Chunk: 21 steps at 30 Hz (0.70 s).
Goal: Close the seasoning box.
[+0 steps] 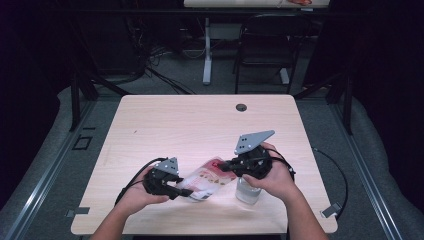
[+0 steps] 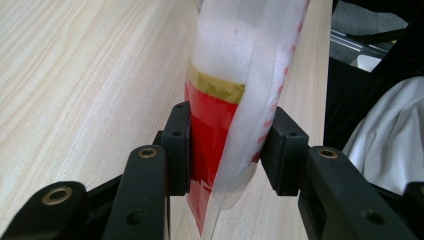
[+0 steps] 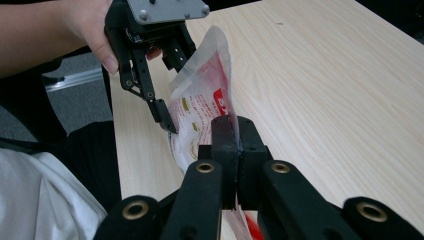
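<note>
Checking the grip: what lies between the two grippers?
A red-and-white pouch spans the gap in the high view. The left gripper pinches one end, the right gripper the other; nothing else lies between them.

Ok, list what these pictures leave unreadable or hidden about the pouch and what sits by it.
- Print on the pouch: too small in the high view; in the right gripper view the red text is blurred and creased.
- Pouch's lower end: cut off by the bottom edge in the left gripper view, between the left gripper fingers.
- Clear container: mostly covered by the hand holding the right gripper; its top and contents cannot be made out.
</note>
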Tool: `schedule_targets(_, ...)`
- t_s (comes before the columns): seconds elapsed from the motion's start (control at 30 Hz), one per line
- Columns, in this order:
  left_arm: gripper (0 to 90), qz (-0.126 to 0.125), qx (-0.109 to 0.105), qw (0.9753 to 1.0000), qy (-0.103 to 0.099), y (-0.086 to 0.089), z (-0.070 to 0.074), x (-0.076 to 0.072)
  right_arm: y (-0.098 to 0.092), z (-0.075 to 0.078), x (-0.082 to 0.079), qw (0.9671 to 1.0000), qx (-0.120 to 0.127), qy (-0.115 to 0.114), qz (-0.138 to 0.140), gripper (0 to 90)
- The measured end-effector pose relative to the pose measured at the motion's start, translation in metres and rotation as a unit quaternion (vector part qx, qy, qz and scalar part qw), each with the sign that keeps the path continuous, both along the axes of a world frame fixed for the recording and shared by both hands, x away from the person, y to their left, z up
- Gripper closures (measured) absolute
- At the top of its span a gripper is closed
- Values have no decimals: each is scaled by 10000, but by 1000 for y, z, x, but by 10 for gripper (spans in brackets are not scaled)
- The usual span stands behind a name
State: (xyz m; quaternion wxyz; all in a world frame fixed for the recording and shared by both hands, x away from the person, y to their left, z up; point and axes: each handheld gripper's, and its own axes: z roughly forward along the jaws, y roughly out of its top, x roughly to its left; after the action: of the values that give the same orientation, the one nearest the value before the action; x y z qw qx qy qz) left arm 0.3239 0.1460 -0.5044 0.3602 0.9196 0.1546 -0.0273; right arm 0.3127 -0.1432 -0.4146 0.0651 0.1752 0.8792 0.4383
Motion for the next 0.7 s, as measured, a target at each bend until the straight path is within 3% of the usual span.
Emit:
schedule_targets(0.3, 616, 63, 41, 10000, 9, 1, 4, -1, -9, -10, 2, 9997, 240, 91, -41, 896)
schedule_targets(0.7, 623, 44, 125, 9999, -69, 1, 16, -2, -17, -10, -2, 9993, 346, 77, -112, 895)
